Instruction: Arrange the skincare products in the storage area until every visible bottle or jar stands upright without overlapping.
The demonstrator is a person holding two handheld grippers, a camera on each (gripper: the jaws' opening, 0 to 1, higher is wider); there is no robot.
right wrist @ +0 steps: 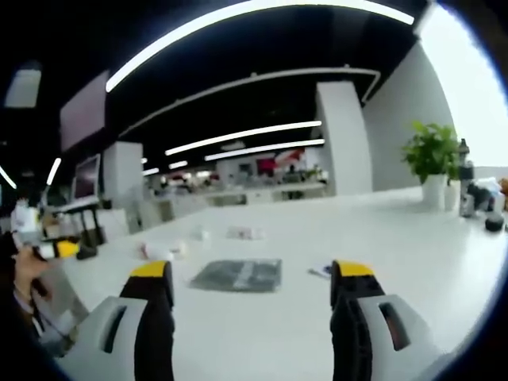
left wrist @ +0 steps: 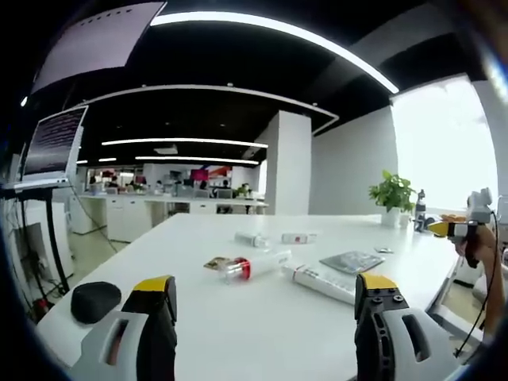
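Note:
Skincare items lie flat on the white table point(left wrist: 198, 317): a clear bottle with a red band point(left wrist: 242, 267), a white tube point(left wrist: 321, 282), a small clear bottle point(left wrist: 252, 239), a small white bottle with a red label point(left wrist: 298, 237) and a grey sachet point(left wrist: 351, 261). My left gripper point(left wrist: 266, 290) hangs open above the near table, short of them. My right gripper point(right wrist: 251, 274) is open too, with the grey sachet point(right wrist: 238, 275) lying ahead between its jaws. Blurred small bottles point(right wrist: 159, 252) lie further left. The right gripper point(left wrist: 460, 230) also shows at the table's right edge.
A black round pad point(left wrist: 95, 300) sits near the left table edge. A potted plant point(left wrist: 391, 194) and a dark bottle point(left wrist: 420, 210) stand at the far right corner. A screen on a stand point(left wrist: 54, 143) is left of the table. A hand holds the left gripper point(right wrist: 48, 248).

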